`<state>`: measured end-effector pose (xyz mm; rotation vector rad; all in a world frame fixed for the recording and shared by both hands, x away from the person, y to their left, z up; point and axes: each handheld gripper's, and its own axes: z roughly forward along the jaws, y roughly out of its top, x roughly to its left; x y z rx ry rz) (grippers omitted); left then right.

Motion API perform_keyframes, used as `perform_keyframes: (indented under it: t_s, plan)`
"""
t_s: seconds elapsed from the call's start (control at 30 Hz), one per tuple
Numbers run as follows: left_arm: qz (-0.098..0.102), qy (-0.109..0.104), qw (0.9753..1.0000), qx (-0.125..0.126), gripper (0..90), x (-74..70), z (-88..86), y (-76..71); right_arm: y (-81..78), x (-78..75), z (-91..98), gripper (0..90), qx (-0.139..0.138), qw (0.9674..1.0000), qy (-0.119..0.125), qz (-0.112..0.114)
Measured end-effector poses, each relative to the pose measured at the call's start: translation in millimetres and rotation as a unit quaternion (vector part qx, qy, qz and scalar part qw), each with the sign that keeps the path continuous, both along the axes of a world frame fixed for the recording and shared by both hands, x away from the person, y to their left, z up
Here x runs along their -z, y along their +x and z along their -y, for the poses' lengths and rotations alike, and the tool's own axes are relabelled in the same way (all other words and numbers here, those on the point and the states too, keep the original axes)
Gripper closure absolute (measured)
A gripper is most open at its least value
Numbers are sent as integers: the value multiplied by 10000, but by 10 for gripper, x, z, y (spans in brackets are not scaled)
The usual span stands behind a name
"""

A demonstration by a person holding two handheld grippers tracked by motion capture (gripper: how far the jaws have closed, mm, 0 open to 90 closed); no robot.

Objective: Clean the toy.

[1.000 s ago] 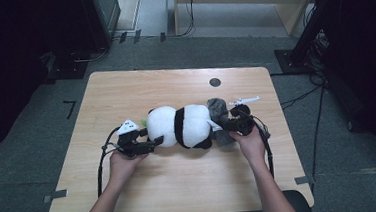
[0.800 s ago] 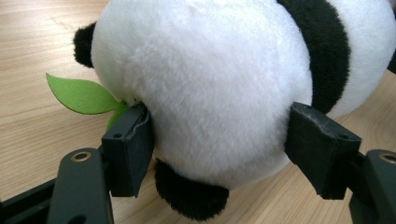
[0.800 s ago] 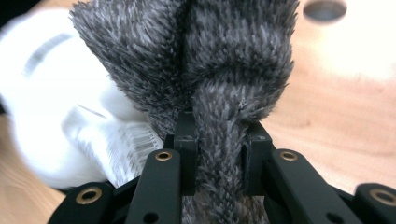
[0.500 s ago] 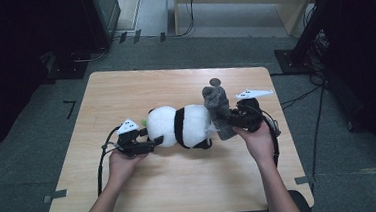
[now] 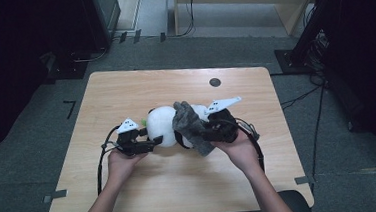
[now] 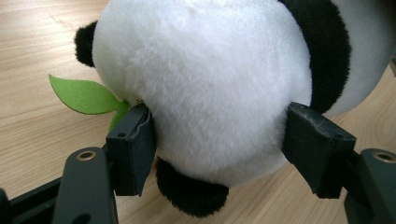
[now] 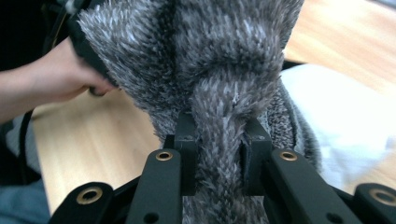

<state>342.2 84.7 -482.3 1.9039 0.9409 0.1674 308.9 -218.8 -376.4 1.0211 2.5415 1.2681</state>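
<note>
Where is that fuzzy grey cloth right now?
In the high view the grey cloth is near the table's middle, draped over the right part of the plush panda. The right gripper has its jaws clamped on a fold of it.

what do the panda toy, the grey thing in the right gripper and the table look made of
Panda toy: soft plush, short dense white and black pile. Grey cloth: fuzzy fabric, longer tufted fibres, probably chenille or fleece. Table: light wood-grain top, matte, likely laminate.
</note>
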Motion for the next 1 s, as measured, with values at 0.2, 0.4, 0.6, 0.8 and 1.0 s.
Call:
perform_keyframes:
  t_s: [0.2,0.4,0.6,0.8,1.0]
  plan:
    - [16,2,10000,-15,298,-3,2,2,-59,124,-139,743,-439,9987,72,-243]
    - [14,-1,10000,-22,300,-7,4,2,-94,252,-401,742,-951,9945,106,-435]
    - [-5,-15,10000,-35,318,-14,4,1,-9,381,-682,742,-1084,9936,233,-209]
    - [-26,5,10000,-55,345,-13,-1,4,190,575,-753,739,-701,9968,345,-196]
    - [-24,59,10000,-58,356,-14,-3,8,252,667,-709,706,-527,9981,310,-17]
